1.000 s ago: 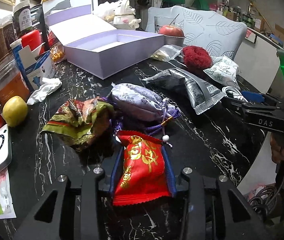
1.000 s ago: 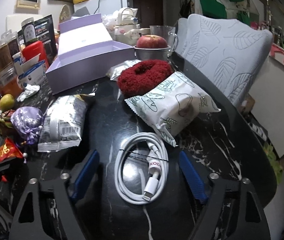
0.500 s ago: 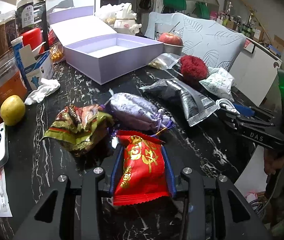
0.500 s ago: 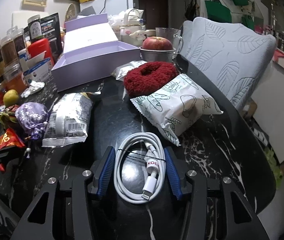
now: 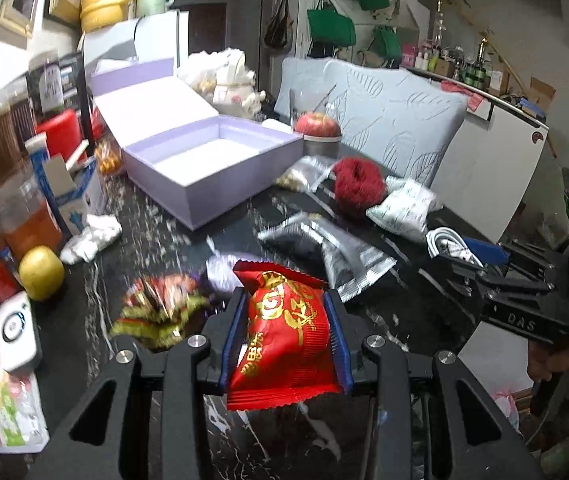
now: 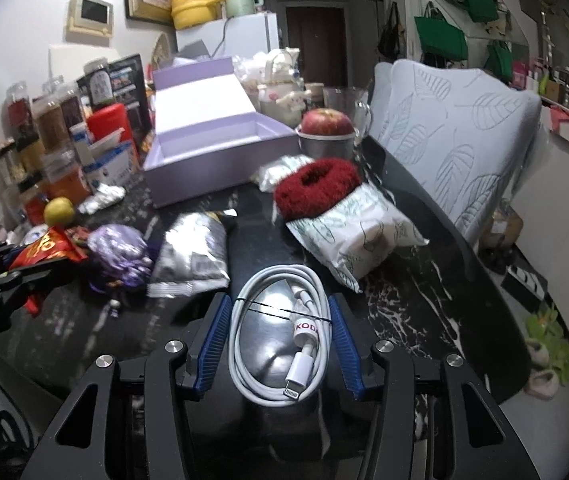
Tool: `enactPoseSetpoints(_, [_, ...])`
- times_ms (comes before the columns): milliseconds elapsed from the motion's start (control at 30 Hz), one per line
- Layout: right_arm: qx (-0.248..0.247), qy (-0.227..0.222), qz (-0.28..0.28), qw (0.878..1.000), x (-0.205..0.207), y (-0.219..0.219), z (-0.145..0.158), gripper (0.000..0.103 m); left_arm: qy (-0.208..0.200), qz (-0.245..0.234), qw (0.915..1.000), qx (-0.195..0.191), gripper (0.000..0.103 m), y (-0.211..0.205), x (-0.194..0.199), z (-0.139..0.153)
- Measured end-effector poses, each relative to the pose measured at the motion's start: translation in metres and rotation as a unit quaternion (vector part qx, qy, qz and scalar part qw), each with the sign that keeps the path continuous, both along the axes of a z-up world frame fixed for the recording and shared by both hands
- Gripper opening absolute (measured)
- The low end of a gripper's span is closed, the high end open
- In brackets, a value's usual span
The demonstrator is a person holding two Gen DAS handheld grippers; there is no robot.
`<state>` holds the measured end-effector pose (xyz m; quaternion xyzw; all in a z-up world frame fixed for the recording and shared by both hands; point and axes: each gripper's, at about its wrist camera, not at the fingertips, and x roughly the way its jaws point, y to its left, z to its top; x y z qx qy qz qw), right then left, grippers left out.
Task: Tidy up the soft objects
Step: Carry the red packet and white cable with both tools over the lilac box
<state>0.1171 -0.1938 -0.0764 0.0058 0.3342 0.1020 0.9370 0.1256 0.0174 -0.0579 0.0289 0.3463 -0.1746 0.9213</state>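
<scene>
Left gripper [image 5: 286, 334] fingers clamp a red snack packet [image 5: 284, 340]. Right gripper [image 6: 280, 334] fingers pinch a coiled white cable [image 6: 280, 336], near the open lilac box [image 6: 220, 160]

Just left of the red foil snack packet [image 5: 284, 332], the crumpled green-and-orange wrapper [image 5: 156, 312] is smeared by motion blur. Behind the packet, the lilac drawstring pouch [image 5: 224, 270] is mostly hidden. Jar labels left of the open lilac cardboard box [image 5: 204, 168] are unreadable.

Left gripper [image 5: 286, 340] and right gripper [image 6: 280, 340] both clamped.
</scene>
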Motion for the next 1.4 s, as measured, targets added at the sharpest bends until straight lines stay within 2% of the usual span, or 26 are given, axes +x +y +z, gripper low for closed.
enactPoseSetpoints(233, [0.015, -0.026, 0.01, 1.0, -0.008, 0.004, 0.032, 0.049, -0.031, -0.003, 0.9995, 0.003, 0.038, -0.001, 0.004, 0.036])
enactPoseSetpoints(367, [0.018, -0.047, 0.013, 0.999, -0.004, 0.007, 0.056, 0.049, -0.06, 0.0, 0.998, 0.021, 0.038, 0.001, 0.01, 0.058])
enactPoseSetpoints(733, [0.016, -0.088, 0.034, 0.995, 0.025, 0.022, 0.103, 0.049, -0.099, 0.021, 0.9949, 0.003, 0.038, 0.022, 0.047, 0.102])
enactPoseSetpoints(1100, [0.018, -0.11, 0.053, 0.992, 0.074, 0.038, 0.134, 0.049, -0.125, 0.035, 0.9915, 0.001, 0.038, 0.037, 0.094, 0.129])
enactPoseSetpoints(1400, [0.015, -0.11, 0.067, 0.992, 0.122, 0.054, 0.141, 0.049, -0.136, 0.044, 0.9897, 0.002, 0.038, 0.047, 0.142, 0.135])
